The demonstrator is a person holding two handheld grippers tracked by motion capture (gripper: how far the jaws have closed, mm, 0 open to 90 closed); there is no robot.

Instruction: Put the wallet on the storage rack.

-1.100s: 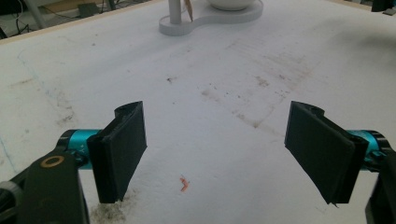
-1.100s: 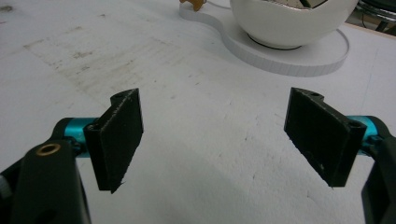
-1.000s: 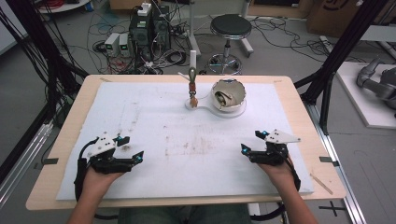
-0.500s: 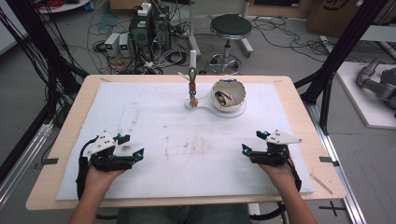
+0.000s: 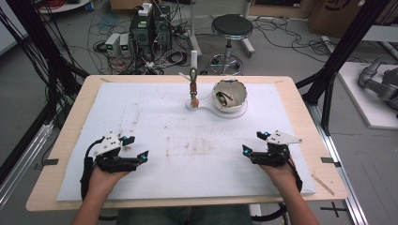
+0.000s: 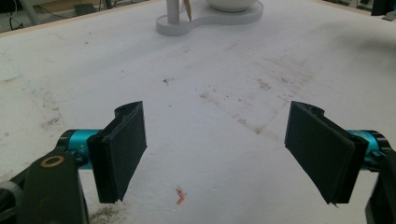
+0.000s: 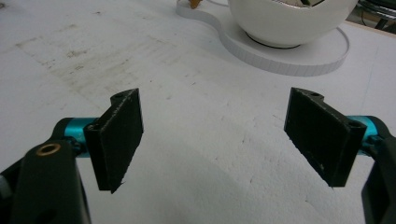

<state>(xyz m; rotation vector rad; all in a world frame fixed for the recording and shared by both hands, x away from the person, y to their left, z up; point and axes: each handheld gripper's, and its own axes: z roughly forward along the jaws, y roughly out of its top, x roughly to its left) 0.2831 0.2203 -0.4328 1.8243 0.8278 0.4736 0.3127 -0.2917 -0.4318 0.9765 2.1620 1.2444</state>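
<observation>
High view: white bowl at the far middle of the table, round and glossy, tipped so its mouth faces the near side, something crumpled and dull inside, too small to tell. Seated on a flat white base shaped like two joined discs, the larger under the bowl, the smaller under a slim upright post with a small brown-orange piece hanging at its foot. Pale wood table edge, rounded at the corners, covered by a white foam-like sheet, matte, finely grained, smudged with brown marks around the middle and left. Left gripper near the front left corner, right gripper near the front right, both low over the sheet, well apart from bowl and from each other, each gripped by a hand from the near edge. Left gripper view: jaws spread wide, nothing between the flat black pads, rough rubbery faces on teal mounts, a tiny orange scrap on the sheet below, base and post far ahead. Right gripper view: jaws likewise wide, holding nothing, pads rectangular and coarse, bowl close ahead at upper right, smooth and shiny, resting on the base with its ribbed rim.
</observation>
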